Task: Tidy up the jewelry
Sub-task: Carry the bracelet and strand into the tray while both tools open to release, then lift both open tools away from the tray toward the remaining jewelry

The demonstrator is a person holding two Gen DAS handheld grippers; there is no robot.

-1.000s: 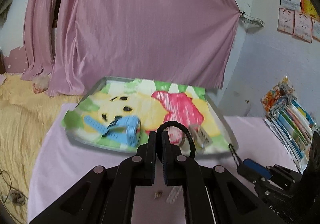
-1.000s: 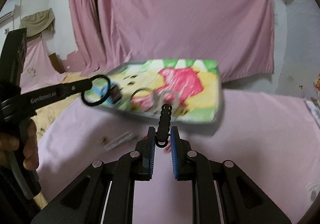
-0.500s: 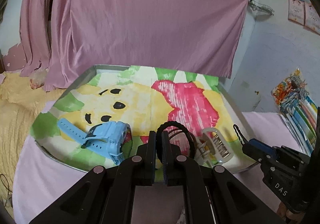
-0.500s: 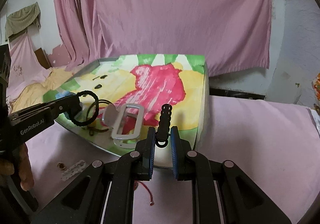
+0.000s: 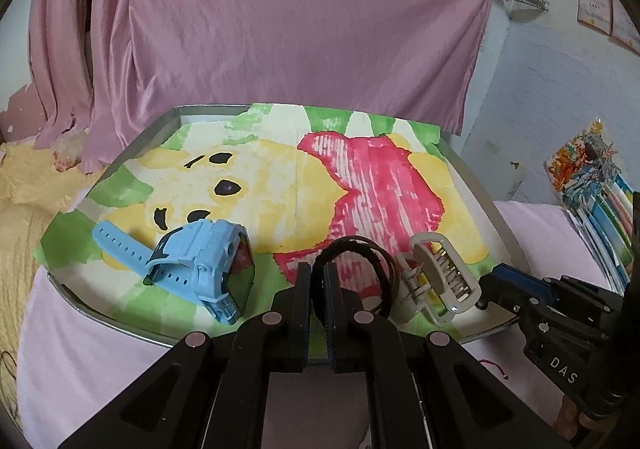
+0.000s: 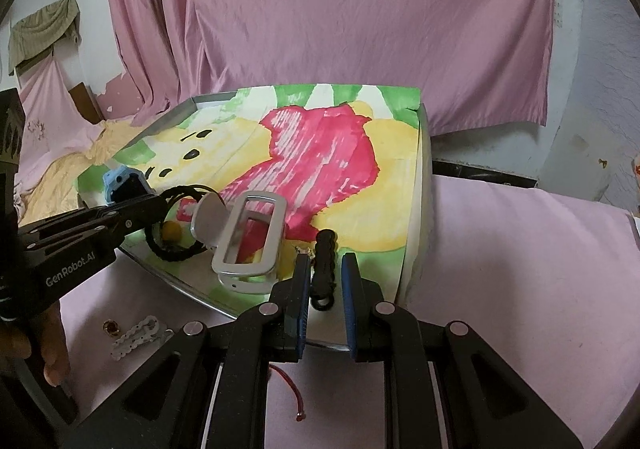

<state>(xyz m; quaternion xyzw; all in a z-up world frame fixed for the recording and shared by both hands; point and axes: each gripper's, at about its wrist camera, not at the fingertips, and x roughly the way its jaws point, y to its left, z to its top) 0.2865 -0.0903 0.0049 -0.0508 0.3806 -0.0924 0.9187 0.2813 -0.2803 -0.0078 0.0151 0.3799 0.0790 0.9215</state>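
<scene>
- Left wrist view: the left gripper (image 5: 318,291) has its jaws nearly together, pinched on a black band (image 5: 352,249) that loops up above the fingertips, over the near part of the tray (image 5: 478,193).
- The tray is lined with a paper painted with a yellow bear in a red top; it sits on a pink cloth (image 5: 92,353).
- A blue watch (image 5: 200,269) lies on the paper to the left of the fingers, strap stretched leftward.
- A beige hair clip (image 5: 438,281) lies on the paper just right of the band.
- The right gripper (image 5: 494,289) reaches in from the right edge, its blue-padded tip at the tray's near right corner; from here I cannot tell its opening.
- Right wrist view: the right gripper (image 6: 325,285) has its jaws parted. A black beaded piece (image 6: 325,269) stands between the pads, against the left pad with a gap to the right one; whether it is gripped is unclear.
- The piece is over the tray's (image 6: 424,169) near edge.
- The clip (image 6: 250,237) lies just left of it, and further left the left gripper (image 6: 158,205) holds the band (image 6: 172,253) low over the paper.
- The watch (image 6: 116,179) peeks out behind that gripper.
- A white chain (image 6: 140,335) and a small ring (image 6: 110,327) lie on the cloth (image 6: 520,249) before the tray, a red cord (image 6: 292,397) nearer the camera.
</scene>
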